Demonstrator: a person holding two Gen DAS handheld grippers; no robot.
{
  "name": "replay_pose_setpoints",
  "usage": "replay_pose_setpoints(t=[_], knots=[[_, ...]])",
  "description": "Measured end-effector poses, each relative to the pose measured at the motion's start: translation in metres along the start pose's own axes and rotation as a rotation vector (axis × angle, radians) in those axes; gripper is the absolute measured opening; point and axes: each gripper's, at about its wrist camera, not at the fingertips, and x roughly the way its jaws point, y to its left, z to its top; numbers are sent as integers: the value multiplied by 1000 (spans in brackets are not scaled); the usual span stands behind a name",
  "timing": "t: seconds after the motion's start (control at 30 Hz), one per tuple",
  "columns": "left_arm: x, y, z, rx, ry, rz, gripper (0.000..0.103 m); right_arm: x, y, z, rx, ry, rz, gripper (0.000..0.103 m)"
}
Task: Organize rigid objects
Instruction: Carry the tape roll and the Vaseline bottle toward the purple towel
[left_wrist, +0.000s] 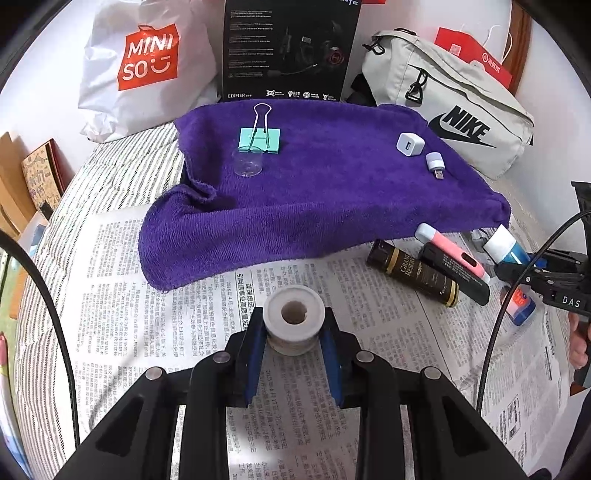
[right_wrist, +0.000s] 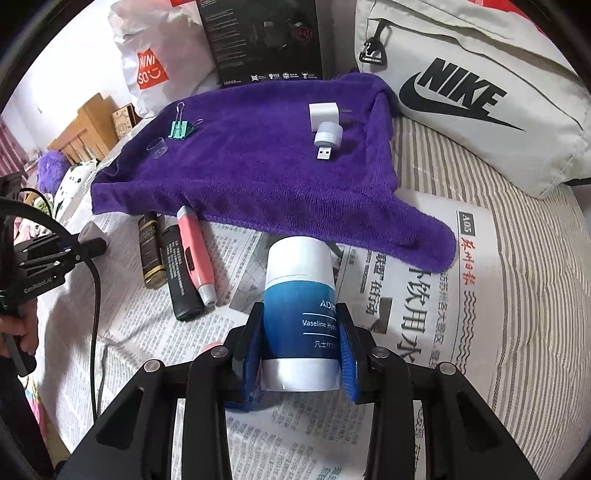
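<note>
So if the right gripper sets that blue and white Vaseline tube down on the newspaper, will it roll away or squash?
The Vaseline tube looks round-bodied, so on its side it could roll on the newspaper, though the soft striped bedding underneath may damp that. The right gripper pinches it without visible denting, suggesting fairly stiff walls. Its glossy surface might slip.

White Miniso bag (left_wrist: 147, 70), black Edifier box (left_wrist: 291, 48) and grey Nike pouch (left_wrist: 450, 107) behind the purple towel (left_wrist: 314, 192), newspaper (left_wrist: 177, 295) in front.
</note>
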Motion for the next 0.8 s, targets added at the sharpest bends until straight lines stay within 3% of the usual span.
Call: replay_pose_setpoints(t=[0.23, 0.8], knots=[[4, -2, 3, 16, -11, 9, 28, 4, 4, 6, -29, -9, -25, 36], [-32, 11, 26, 17, -78, -21, 27, -22, 4, 25, -19, -68, 56, 36]])
